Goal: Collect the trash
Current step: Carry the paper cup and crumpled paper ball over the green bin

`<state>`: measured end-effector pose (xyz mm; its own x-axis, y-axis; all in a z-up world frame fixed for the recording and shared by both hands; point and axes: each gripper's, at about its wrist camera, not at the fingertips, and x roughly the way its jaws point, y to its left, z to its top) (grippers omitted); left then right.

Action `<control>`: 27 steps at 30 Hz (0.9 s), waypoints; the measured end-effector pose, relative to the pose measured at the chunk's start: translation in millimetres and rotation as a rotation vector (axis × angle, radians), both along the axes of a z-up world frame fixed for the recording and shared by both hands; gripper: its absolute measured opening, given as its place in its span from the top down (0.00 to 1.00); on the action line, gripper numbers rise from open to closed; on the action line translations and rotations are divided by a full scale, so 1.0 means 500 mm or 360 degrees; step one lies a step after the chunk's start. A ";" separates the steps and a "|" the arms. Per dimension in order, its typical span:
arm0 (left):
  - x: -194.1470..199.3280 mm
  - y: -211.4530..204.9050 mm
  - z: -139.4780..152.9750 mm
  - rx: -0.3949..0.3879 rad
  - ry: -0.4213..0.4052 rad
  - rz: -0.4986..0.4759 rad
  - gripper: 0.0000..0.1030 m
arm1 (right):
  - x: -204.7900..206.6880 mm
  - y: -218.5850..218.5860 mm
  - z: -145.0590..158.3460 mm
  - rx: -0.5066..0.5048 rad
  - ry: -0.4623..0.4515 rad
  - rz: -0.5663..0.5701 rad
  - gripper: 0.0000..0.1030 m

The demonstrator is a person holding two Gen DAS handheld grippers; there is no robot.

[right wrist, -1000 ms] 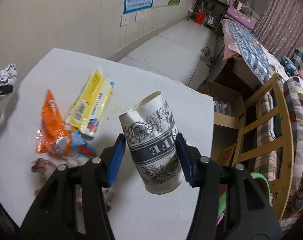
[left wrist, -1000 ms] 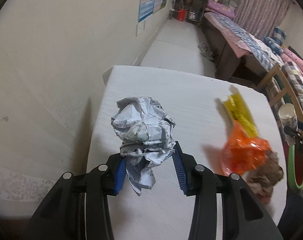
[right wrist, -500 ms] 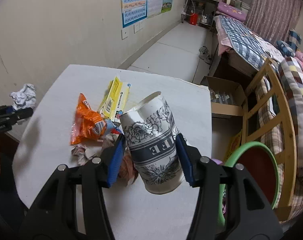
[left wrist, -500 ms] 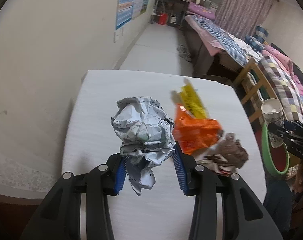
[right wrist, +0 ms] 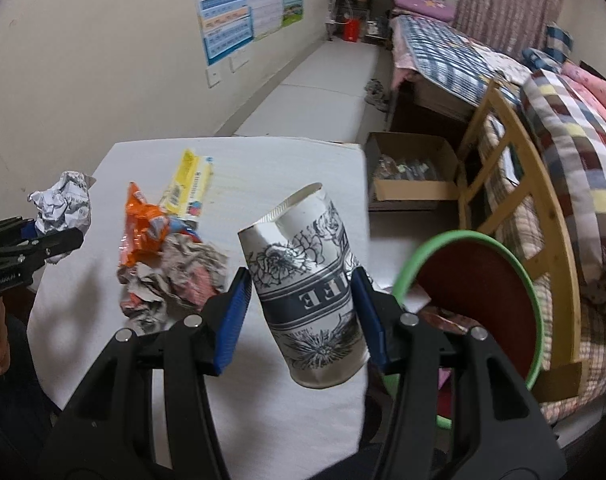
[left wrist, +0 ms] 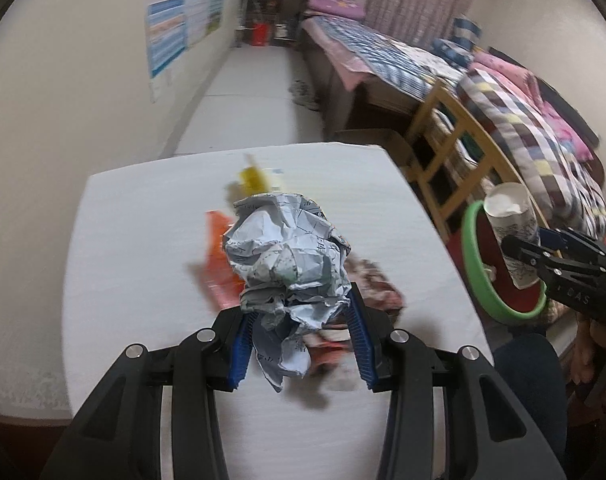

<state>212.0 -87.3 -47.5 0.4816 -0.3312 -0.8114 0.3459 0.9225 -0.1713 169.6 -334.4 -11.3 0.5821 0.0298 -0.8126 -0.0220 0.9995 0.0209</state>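
My left gripper [left wrist: 301,340] is shut on a crumpled ball of printed paper [left wrist: 289,256], held above the white table [left wrist: 143,240]. My right gripper [right wrist: 303,316] is shut on a dented paper cup [right wrist: 307,296] with a black floral print, tilted, beside a green-rimmed bin [right wrist: 483,280] at the table's right edge. On the table lie an orange wrapper [right wrist: 143,224], a yellow packet [right wrist: 189,184] and a crumpled brownish wad [right wrist: 175,276]. The left wrist view shows the cup [left wrist: 511,236] over the bin [left wrist: 487,280].
A wooden chair [right wrist: 515,184] and a bed with a checked blanket [right wrist: 575,128] stand right of the table. An open cardboard box [right wrist: 411,172] sits on the floor behind the table. A poster [right wrist: 239,4] hangs on the left wall.
Both grippers have swung to the right and risen a little, each keeping its load. The cup now sits next to the green bin, and the paper ball hangs over the pile of wrappers.
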 end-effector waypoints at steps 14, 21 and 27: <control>-0.009 -0.237 0.015 -0.0026 -0.0005 -0.0300 0.62 | -0.053 -0.181 -0.010 0.0006 -0.0006 -0.0240 0.51; -0.014 -0.367 0.007 -0.0039 0.0029 -0.0475 0.62 | -0.080 -0.282 -0.028 0.0028 0.0005 -0.0383 0.51; -0.020 -0.461 -0.005 -0.0060 0.0072 -0.0595 0.62 | -0.097 -0.352 -0.049 0.0052 0.0019 -0.0476 0.51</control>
